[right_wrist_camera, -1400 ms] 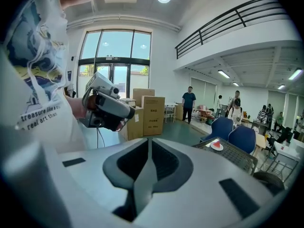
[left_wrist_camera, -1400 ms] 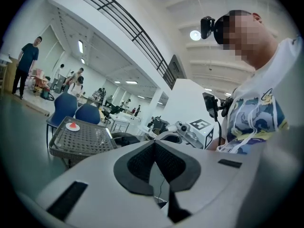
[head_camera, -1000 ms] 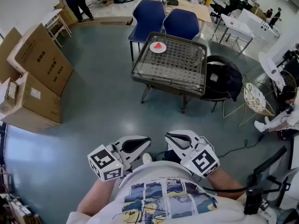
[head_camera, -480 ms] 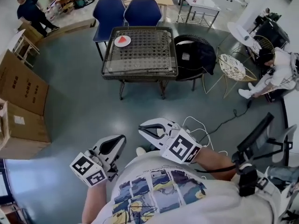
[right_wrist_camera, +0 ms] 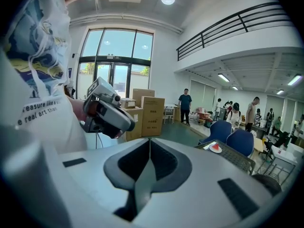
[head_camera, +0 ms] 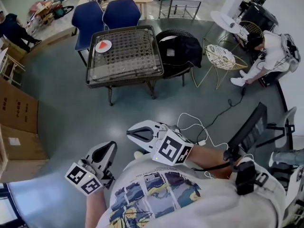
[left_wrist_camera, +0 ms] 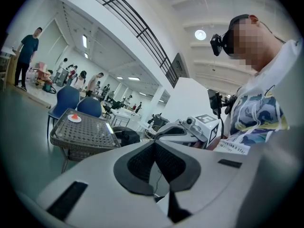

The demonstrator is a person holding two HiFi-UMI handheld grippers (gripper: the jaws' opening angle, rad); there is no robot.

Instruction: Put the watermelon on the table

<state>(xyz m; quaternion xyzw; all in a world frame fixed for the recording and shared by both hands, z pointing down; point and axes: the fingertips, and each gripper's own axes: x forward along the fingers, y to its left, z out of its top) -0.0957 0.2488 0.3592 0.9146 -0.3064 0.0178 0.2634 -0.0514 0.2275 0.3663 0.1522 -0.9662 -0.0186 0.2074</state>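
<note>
Head view: left gripper (head_camera: 108, 148) and right gripper (head_camera: 130, 133) both sit at our chest, jaws pressed together, nothing in either. The watermelon (head_camera: 102, 44) is one slice on one plate (head_camera: 109, 48) at a far corner of the one mesh table (head_camera: 133, 56), well apart from us. Count: two grippers, two blue chairs (head_camera: 88, 18) behind the table, one black chair (head_camera: 178, 51) beside it, two cardboard boxes (head_camera: 16, 113) at the left edge, possibly more cropped off. Risk: the white cable (head_camera: 201, 142) loops on the floor right by our feet, and we can snag it walking in

Left gripper view: pads meet, no gap, empty. Table and slice sit far off to the left. Risk: we arrive with jaws shut and shove the plate instead of taking the slice

Right gripper view: same, pads closed on nothing; the slice shows small on its plate. Risk: a wedge that thin likely slips or squashes under a hard pinch, and the mesh top may leave it tilted once set down
</note>
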